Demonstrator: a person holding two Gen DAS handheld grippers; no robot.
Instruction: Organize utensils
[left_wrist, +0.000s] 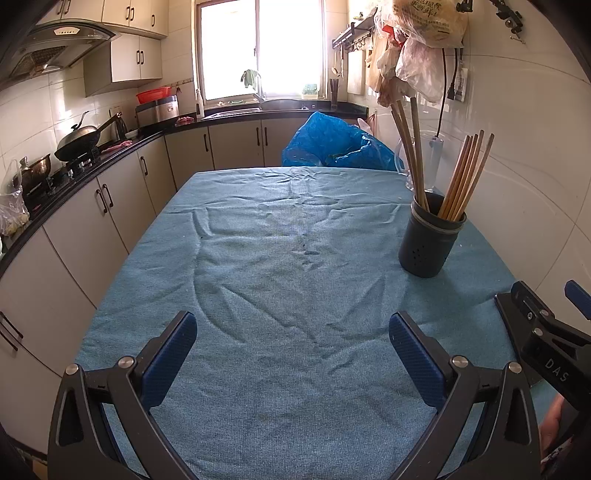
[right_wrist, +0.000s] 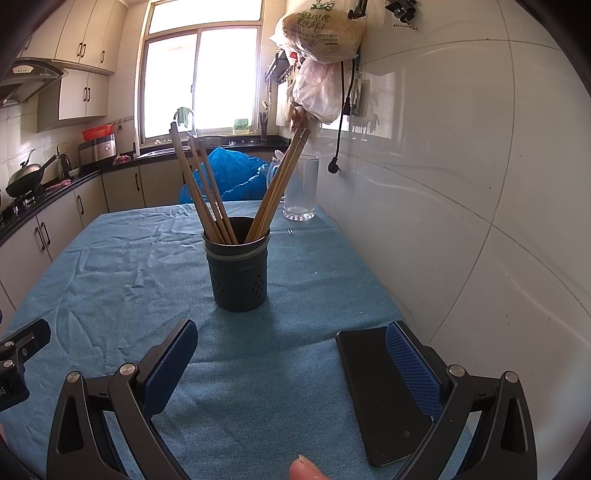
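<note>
Left tongs (left_wrist: 293, 354) and right tongs (right_wrist: 291, 356) both released, hovering above blue-clothed surface (left_wrist: 258, 277), short of holder. Black phone (right_wrist: 376, 391) nearer than holder. Dark holder (right_wrist: 238, 271) upright, chopsticks (right_wrist: 207, 192) inside. Glass pitcher (right_wrist: 301, 188) beyond holder.

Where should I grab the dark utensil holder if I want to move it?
Grip the utensil holder around its lower cylindrical wall, from the near side with fingers either side. The chopsticks fan outward above the rim, so a top approach looks blocked. The right gripper is open, facing it.
</note>
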